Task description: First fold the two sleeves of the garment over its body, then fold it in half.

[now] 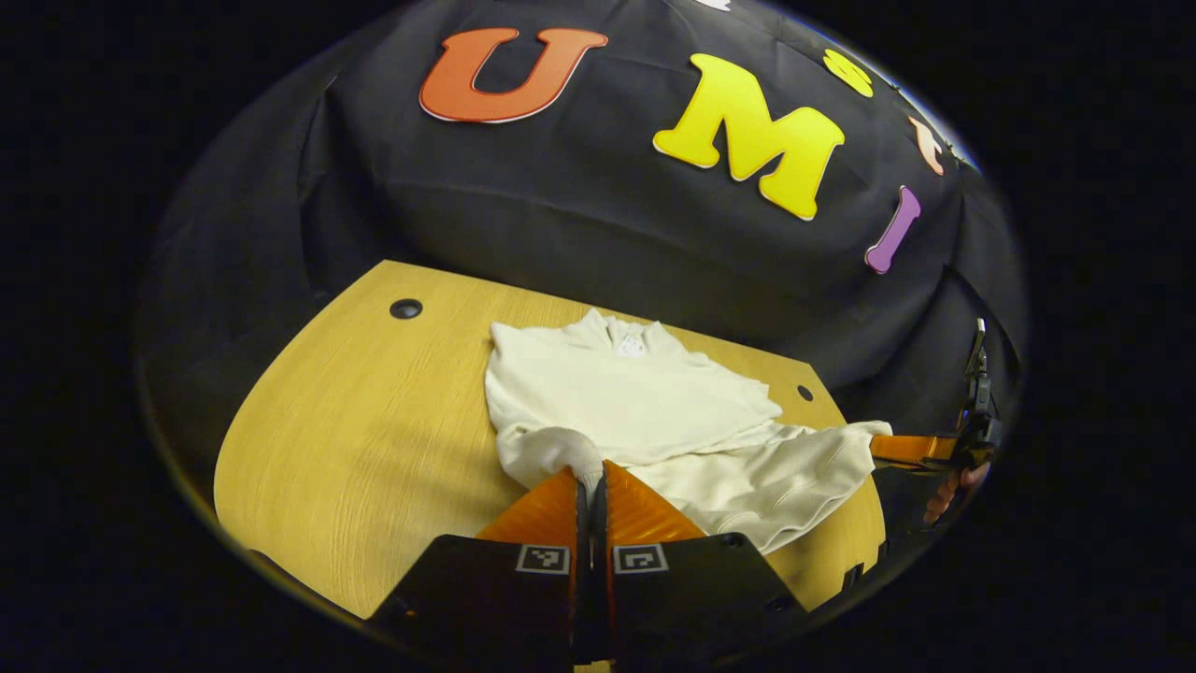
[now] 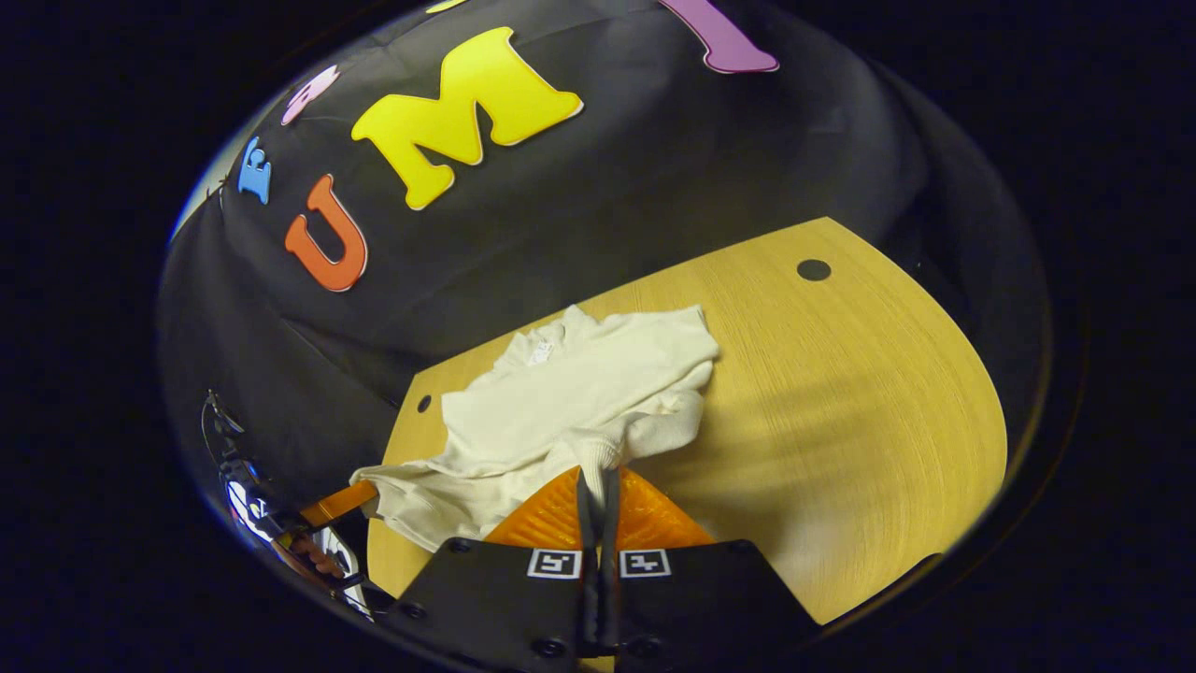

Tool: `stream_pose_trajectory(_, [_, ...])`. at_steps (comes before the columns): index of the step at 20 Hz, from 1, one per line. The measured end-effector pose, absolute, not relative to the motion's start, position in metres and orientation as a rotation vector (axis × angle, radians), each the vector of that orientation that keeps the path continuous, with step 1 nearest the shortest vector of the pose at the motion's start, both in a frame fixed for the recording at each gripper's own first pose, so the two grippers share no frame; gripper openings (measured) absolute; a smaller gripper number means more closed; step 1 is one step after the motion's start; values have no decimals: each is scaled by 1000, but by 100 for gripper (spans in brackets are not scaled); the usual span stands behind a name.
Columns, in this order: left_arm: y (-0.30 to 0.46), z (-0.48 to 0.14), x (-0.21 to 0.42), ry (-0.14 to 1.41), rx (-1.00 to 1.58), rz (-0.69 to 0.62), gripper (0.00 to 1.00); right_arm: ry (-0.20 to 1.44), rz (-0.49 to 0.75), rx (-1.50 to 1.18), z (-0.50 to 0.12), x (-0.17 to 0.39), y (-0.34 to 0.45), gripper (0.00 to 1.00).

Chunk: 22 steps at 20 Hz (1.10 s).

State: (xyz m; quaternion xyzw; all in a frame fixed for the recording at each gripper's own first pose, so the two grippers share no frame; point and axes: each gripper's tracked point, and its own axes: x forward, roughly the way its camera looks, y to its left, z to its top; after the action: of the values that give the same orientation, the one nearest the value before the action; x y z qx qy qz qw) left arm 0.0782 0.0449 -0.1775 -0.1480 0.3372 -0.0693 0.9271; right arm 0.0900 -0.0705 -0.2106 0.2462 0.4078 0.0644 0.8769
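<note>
Near the back edge of the wooden table lies the cream garment, its collar toward the wall. Each gripper, left and right, is clamped on a bottom-hem corner. Lift both evenly toward the collar, keeping the soft, ribbed knit taut so no creases form.

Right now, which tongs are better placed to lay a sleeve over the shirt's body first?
Left, probably. The left tongs are shut on a sleeve bunched right against the shirt; the right tongs hold cloth pulled out toward the table edge, farther from its body.
</note>
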Motion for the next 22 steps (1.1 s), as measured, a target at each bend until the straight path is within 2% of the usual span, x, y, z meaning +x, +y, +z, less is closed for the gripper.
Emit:
stream_pose_trajectory(4, [50, -146, 143, 633, -293, -163, 3, 806, 146, 558, -184, 154, -68, 1])
stream_pose_trajectory(8, [52, -142, 215, 611, -281, -178, 3, 758, 139, 578, -179, 222, -70, 1])
stream_pose_trajectory(14, [52, -184, 306, 546, -231, -193, 3, 716, 125, 545, -241, 316, -69, 1])
stream_pose_trajectory(18, [44, -230, 345, 530, -212, -192, 3, 704, 145, 460, -285, 350, -59, 0])
stream_pose_trajectory(22, [48, -271, 370, 522, -214, -146, 3, 716, 105, 429, -328, 372, -62, 1])
